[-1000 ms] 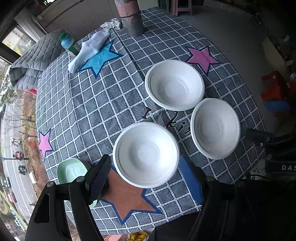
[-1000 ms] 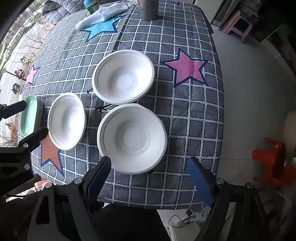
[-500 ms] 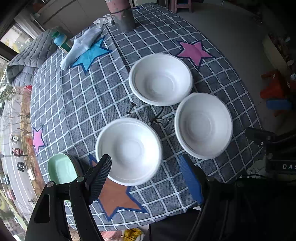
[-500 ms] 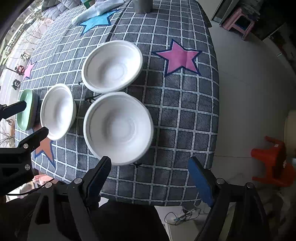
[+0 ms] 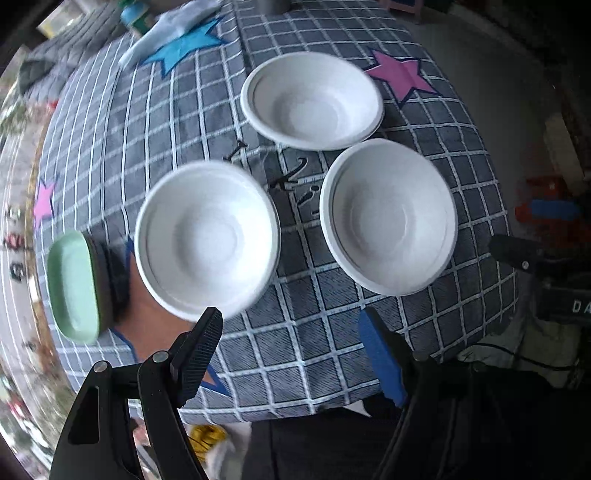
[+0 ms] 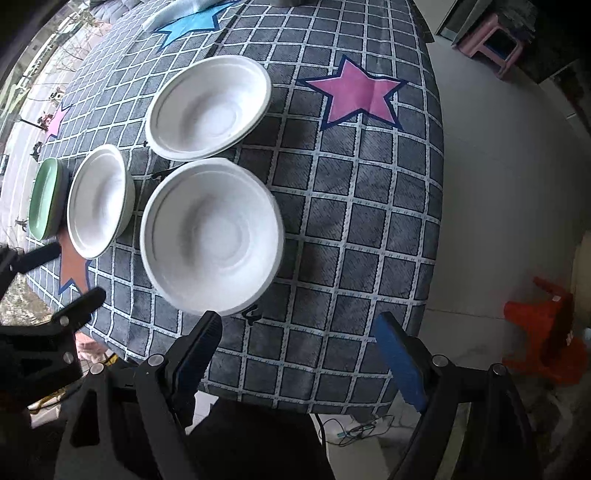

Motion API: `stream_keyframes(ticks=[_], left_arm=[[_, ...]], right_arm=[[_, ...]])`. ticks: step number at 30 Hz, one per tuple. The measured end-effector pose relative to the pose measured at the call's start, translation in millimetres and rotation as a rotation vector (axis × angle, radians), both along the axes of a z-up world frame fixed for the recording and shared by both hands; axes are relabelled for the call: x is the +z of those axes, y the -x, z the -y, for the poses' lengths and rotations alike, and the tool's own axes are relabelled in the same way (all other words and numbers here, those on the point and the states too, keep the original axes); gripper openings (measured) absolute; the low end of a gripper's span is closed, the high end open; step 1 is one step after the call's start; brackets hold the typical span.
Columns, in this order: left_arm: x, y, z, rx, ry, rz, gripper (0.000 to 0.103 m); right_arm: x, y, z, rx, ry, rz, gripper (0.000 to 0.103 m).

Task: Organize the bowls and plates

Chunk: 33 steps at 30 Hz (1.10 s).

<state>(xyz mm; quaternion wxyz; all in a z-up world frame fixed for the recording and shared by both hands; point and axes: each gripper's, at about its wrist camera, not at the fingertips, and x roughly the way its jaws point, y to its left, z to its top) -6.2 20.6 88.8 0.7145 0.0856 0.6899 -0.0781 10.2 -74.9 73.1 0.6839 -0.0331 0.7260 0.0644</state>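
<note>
Three white bowls stand in a triangle on the checked tablecloth (image 5: 177, 122): a far bowl (image 5: 312, 99) (image 6: 208, 107), a near left bowl (image 5: 207, 240) (image 6: 98, 201) and a near right bowl (image 5: 388, 216) (image 6: 212, 234). A green dish (image 5: 72, 286) (image 6: 44, 197) sits at the table's left edge. My left gripper (image 5: 290, 325) is open and empty above the near edge, between the two near bowls. My right gripper (image 6: 295, 328) is open and empty, its left finger just below the near right bowl's rim.
At the far end lie a white cloth (image 5: 170, 27), a green-capped bottle (image 5: 135, 16) and a grey post base (image 5: 271, 3). The table edge falls off close below both grippers. A red stool (image 6: 546, 328) and a pink stool (image 6: 493, 46) stand on the floor at right.
Both grippers have drawn back toward the near table edge and shifted a little. The bowls have not moved. Both grippers stay open.
</note>
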Motion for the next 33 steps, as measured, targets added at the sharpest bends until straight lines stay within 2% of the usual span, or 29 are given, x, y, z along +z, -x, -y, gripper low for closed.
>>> stream_keyframes(ticks=[4, 14, 18, 23, 27, 28, 30, 33], left_arm=[[-4.6, 2.4, -1.5, 0.073, -0.005, -0.001, 0.079], [-11.6, -2.0, 6.1, 0.143, 0.009, -0.023, 0.079], [-22.0, -7.8, -0.4, 0.222, 0.049, -0.072, 0.079], [-29.5, -13.3, -9.3, 0.307, 0.082, -0.093, 0.079], [-32.8, -15.1, -7.3, 0.337, 0.092, -0.091, 0.079], [-33.5, -15.5, -5.7, 0.341, 0.095, -0.091, 0.078], [-36.9, -15.8, -1.6, 0.343, 0.116, -0.095, 0.069], [-49.2, -17.7, 0.7, 0.371, 0.135, -0.124, 0.062]], right_arm=[[-6.3, -6.8, 4.5, 0.007, -0.009, -0.008, 0.086], [-11.6, -22.7, 1.0, 0.055, -0.025, -0.010, 0.086], [-13.1, -26.5, -3.1, 0.079, -0.029, 0.000, 0.086], [-20.2, -31.7, -2.9, 0.090, -0.043, -0.001, 0.086], [-21.3, -36.1, -3.9, 0.126, -0.050, 0.017, 0.086], [-21.5, -37.4, -5.4, 0.141, -0.054, 0.025, 0.086], [-23.5, -39.8, -10.1, 0.179, -0.047, 0.040, 0.086], [-28.7, -42.0, -18.0, 0.228, -0.027, 0.048, 0.086]])
